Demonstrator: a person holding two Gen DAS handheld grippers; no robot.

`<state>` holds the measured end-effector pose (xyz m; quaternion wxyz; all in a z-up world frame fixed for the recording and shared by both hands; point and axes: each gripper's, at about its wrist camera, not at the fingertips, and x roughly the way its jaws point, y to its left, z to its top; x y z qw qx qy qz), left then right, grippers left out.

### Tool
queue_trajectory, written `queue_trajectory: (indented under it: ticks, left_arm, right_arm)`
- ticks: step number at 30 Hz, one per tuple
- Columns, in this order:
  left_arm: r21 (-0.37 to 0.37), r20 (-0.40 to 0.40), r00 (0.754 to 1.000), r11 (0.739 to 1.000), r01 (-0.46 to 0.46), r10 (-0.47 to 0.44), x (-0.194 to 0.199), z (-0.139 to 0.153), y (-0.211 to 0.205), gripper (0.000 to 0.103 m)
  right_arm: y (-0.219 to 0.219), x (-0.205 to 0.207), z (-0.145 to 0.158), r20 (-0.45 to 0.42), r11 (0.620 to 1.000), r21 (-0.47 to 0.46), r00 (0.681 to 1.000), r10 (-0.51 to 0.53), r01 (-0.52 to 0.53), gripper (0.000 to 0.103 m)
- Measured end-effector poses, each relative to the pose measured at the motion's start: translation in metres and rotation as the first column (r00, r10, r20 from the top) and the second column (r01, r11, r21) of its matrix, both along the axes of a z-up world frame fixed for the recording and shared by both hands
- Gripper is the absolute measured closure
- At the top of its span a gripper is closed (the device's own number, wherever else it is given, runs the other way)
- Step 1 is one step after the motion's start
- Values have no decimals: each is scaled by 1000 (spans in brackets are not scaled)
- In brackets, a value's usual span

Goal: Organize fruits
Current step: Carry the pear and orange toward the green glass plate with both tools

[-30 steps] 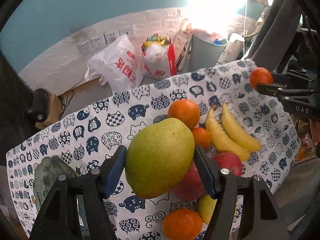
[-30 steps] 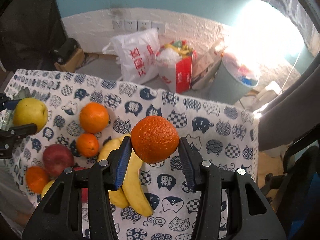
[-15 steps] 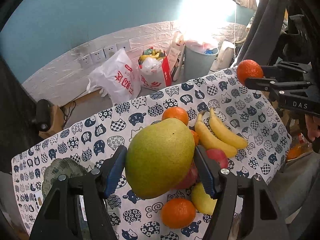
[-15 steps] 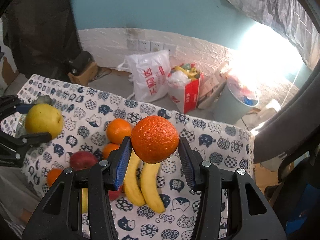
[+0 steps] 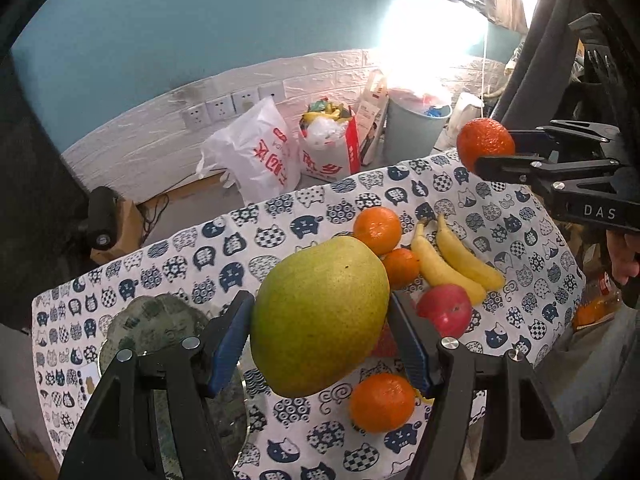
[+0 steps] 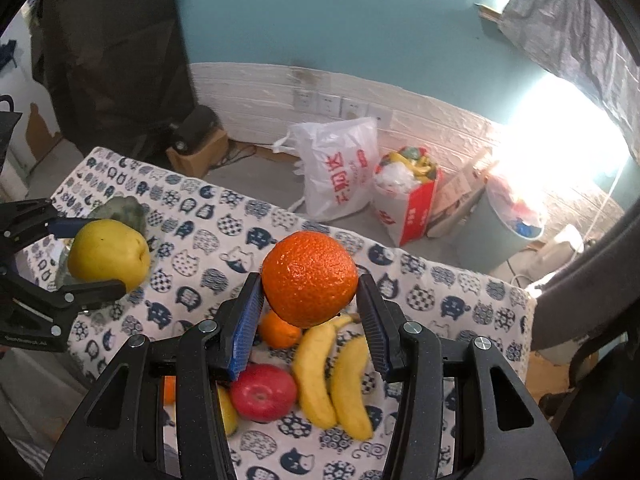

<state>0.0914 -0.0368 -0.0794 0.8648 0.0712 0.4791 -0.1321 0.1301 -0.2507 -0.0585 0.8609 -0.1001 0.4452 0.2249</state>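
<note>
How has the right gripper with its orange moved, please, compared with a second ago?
Yes: the right gripper has lifted the orange up and away from the bananas, which look smaller and lower in its view.

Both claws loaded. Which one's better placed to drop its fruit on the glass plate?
Left, probably. The left claw grips the pear right beside the glass plate. The right claw holds its orange over the bananas, farther off.
</note>
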Motion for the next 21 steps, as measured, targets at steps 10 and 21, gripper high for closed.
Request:
queue_trajectory:
  ticks: [10,21]
  left_arm:
    - [-7,-1,997,997,-72,72,-16,0,43,33]
    - [-14,-32,984,984,-178,177,-35,-12,104,33]
  right_arm:
    - [58,-4,4,-10,995,8,995,98,-97,56]
    - [131,-11,-6,-61,979,28,977,205,-204,56]
